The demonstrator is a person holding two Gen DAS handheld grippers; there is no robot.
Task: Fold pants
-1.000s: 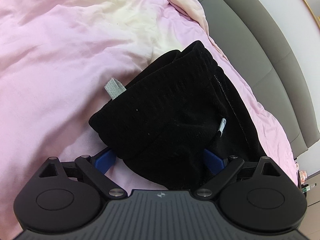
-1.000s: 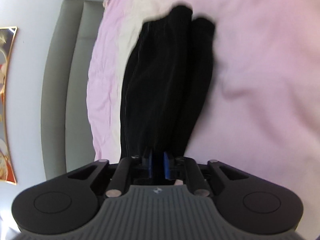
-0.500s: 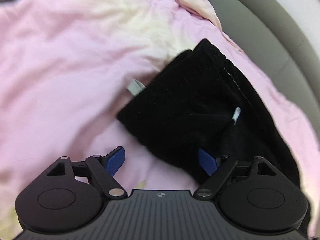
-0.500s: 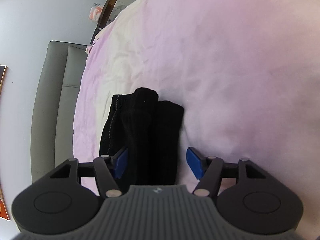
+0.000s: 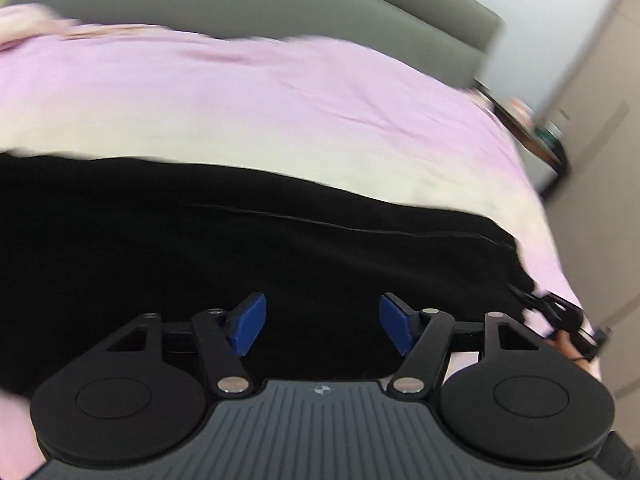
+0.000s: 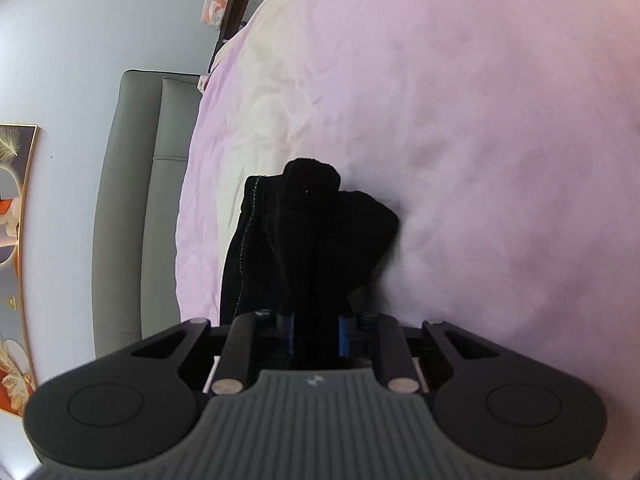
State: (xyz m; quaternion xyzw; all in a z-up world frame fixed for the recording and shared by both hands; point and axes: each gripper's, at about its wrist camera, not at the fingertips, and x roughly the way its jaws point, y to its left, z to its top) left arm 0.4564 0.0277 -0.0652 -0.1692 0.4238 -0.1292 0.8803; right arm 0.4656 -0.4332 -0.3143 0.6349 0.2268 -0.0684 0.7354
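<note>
Black pants (image 5: 280, 248) lie in a long band across the pink bed sheet (image 5: 280, 92) in the left wrist view. My left gripper (image 5: 322, 326) hovers over their near edge, jaws closing, blue pads apart with dark fabric between them but not pressed. In the right wrist view the pants (image 6: 316, 232) rise in a bunched, folded stack in front of the camera. My right gripper (image 6: 316, 330) has its jaws closing, with both pads pressed on the near end of that stack. A person's hand (image 5: 562, 340) shows at the pants' right end.
A grey padded headboard (image 5: 280, 8) runs along the far side of the bed (image 6: 480, 160). A dark nightstand (image 5: 540, 136) with small items stands beyond the bed's corner. A framed picture (image 6: 16, 240) hangs on the pale wall.
The left gripper swung away from the folded waist end to the long edge of the pants, rolled, and its jaws narrowed. The right gripper opened, then closed again on the pants.
</note>
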